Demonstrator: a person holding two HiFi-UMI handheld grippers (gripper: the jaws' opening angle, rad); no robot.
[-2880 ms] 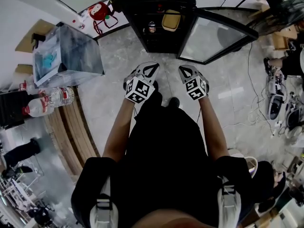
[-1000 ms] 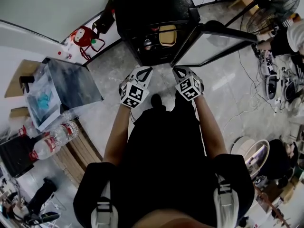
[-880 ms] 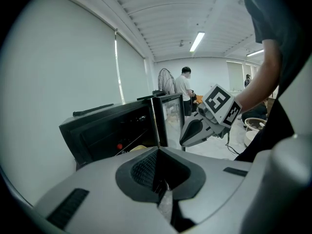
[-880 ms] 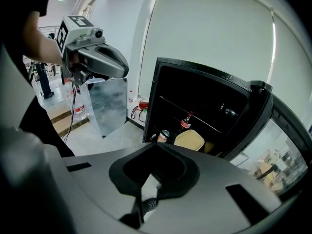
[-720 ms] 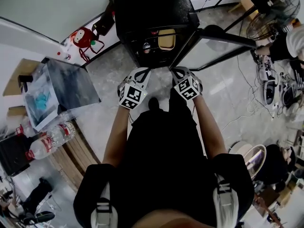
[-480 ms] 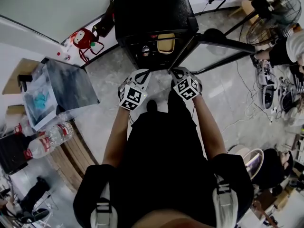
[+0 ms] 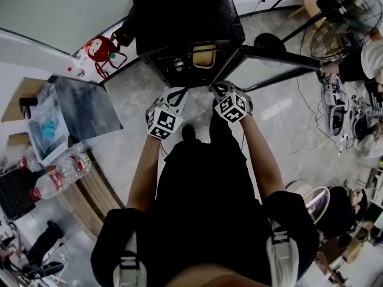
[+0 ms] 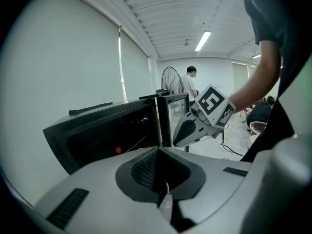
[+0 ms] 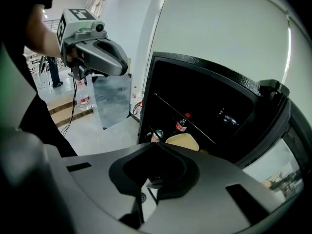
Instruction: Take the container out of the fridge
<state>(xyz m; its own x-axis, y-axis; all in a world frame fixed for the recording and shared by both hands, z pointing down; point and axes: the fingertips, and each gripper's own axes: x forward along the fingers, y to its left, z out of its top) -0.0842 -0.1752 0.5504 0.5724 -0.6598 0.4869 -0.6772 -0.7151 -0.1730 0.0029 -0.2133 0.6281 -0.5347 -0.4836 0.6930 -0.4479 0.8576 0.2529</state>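
Note:
A black fridge [image 7: 179, 11] stands on the floor with its glass door [image 7: 269, 67] swung open to the right. Inside, on a shelf, sits a pale yellow container [image 7: 204, 55] [image 9: 183, 141], beside a can [image 9: 156, 135] and a red-capped bottle [image 9: 181, 123]. My left gripper [image 7: 178, 91] [image 8: 163, 189] and right gripper [image 7: 216, 87] [image 9: 148, 182] hover side by side just before the fridge's open front. Both are shut and hold nothing. The container is a little beyond the right gripper, untouched. The left gripper view shows the fridge [image 8: 107, 130] from the side, its inside dark.
A clear plastic box [image 7: 72, 112] and water bottles [image 7: 57, 175] stand to the left by wooden steps [image 7: 102, 184]. A red toy [image 7: 99, 46] leans at the wall. A fan [image 7: 344, 8], cables and seated people are at the right.
The person has stepped closer to the fridge. Both grippers have moved up to its open front and stayed shut.

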